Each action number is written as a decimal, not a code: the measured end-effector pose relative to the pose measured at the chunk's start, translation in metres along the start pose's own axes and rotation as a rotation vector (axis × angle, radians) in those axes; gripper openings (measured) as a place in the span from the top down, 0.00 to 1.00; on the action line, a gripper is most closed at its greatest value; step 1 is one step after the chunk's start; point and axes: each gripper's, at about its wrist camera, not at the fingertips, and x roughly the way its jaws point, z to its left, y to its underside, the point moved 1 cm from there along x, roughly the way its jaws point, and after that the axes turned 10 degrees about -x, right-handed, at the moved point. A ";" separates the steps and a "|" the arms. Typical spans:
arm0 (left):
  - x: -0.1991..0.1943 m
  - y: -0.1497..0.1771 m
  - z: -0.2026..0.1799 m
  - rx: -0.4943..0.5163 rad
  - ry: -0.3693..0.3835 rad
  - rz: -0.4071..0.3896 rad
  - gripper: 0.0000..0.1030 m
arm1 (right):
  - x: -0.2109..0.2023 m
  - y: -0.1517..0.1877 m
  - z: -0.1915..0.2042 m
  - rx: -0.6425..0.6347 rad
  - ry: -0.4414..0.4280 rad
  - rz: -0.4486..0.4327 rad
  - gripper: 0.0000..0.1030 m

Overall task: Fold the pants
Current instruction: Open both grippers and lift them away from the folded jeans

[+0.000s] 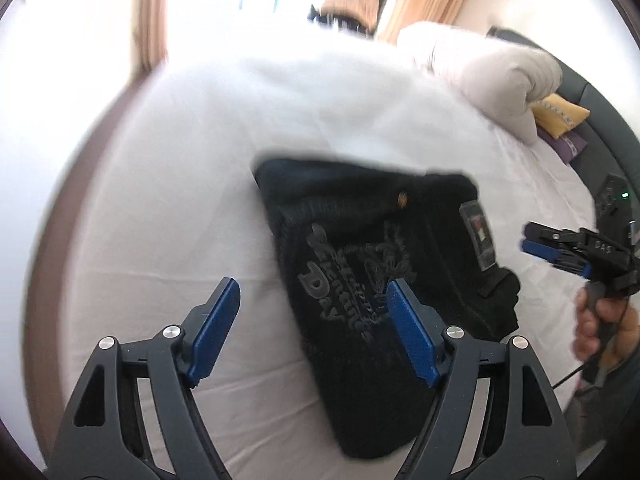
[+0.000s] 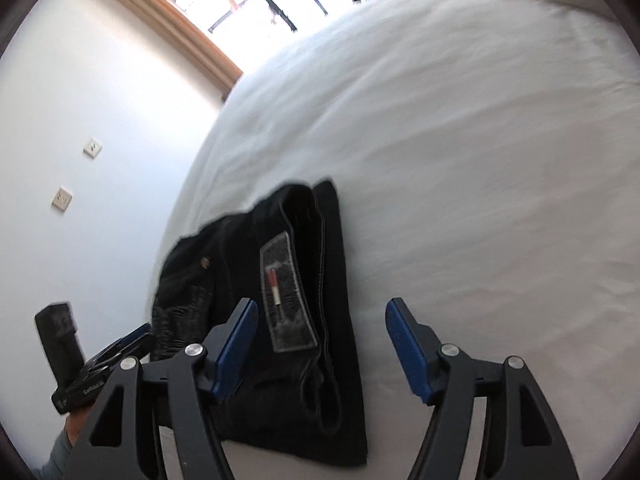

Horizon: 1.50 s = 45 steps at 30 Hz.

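Note:
Black pants (image 1: pixel 372 280) lie folded into a compact bundle on the white bed sheet (image 1: pixel 160 220), with grey lettering and a grey waist label facing up. They also show in the right wrist view (image 2: pixel 280 320), with the waistband on top. My left gripper (image 1: pixel 314 304) is open and empty, held above the bundle's near left side. My right gripper (image 2: pixel 322 320) is open and empty, held above the bundle's right edge. The right gripper also shows in the left wrist view (image 1: pixel 560 250), to the right of the pants.
A rolled white duvet (image 1: pixel 492 80) and yellow and purple cushions (image 1: pixel 560 118) lie at the head of the bed. A window with tan curtains (image 2: pixel 176 20) is beyond the bed. A white wall with sockets (image 2: pixel 62 198) is on the left.

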 end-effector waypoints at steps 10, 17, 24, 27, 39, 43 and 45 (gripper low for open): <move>-0.254 0.038 -0.063 0.140 -0.357 -0.797 0.00 | -0.175 0.036 0.120 -0.258 0.297 -0.589 0.00; -0.365 0.048 -0.080 0.134 -0.214 -0.906 0.00 | -0.278 0.058 0.201 -0.455 0.413 -0.912 0.00; -0.409 0.061 -0.085 0.166 -0.164 -0.865 0.00 | -0.313 0.067 0.239 -0.532 0.430 -0.938 0.00; -0.411 0.060 -0.078 0.122 -0.121 -0.789 0.00 | -0.316 0.080 0.236 -0.488 0.405 -0.902 0.00; -0.279 0.076 -0.059 0.025 -0.264 -0.399 0.00 | -0.269 0.094 0.190 -0.336 0.456 -0.626 0.00; -0.207 0.098 -0.052 -0.016 -0.257 -0.162 0.00 | -0.234 0.098 0.181 -0.320 0.485 -0.498 0.00; -0.180 0.106 -0.047 -0.020 -0.257 -0.087 0.00 | -0.218 0.099 0.179 -0.313 0.480 -0.442 0.00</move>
